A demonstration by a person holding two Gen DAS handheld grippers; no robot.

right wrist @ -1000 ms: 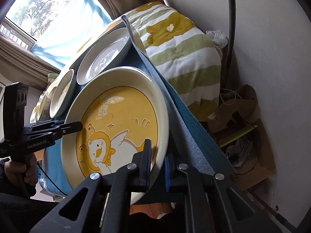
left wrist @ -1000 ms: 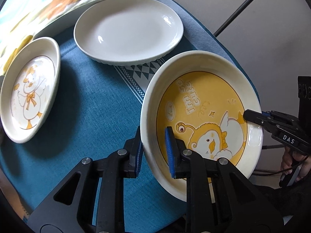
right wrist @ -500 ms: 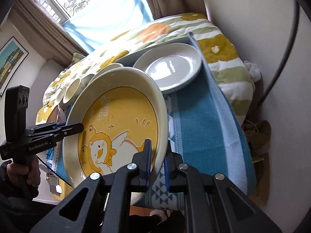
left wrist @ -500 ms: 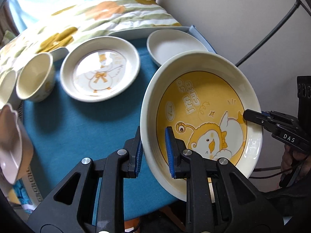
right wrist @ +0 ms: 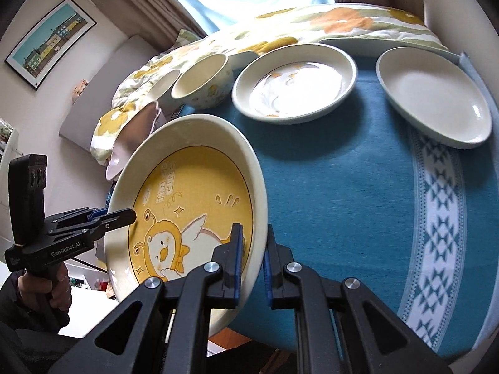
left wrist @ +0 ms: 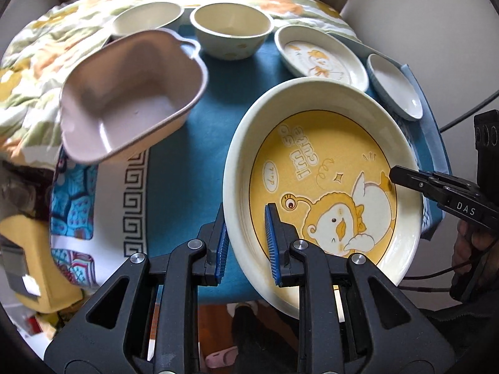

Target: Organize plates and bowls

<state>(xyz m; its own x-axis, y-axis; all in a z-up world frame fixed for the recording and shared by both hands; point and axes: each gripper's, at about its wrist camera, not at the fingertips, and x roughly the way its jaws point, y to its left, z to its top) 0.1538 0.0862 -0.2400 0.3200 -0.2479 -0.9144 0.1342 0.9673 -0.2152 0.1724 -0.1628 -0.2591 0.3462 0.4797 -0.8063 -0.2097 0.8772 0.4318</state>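
Observation:
A large cream plate with a yellow duck picture is held tilted above the blue cloth. My left gripper is shut on its near rim, and my right gripper is shut on the opposite rim; the right gripper also shows at the plate's far edge in the left wrist view. On the cloth sit a smaller duck plate, a plain white plate, a cream bowl, a second bowl and a pink handled dish.
The table's blue cloth has a white patterned band at the right. A flowered quilt lies behind and left of the table. A wall stands to the right. A yellow object sits at the lower left.
Both grippers have swung left with the duck plate still held. The bowls and pink dish have come into the left view; the white plate has moved to the right edge.

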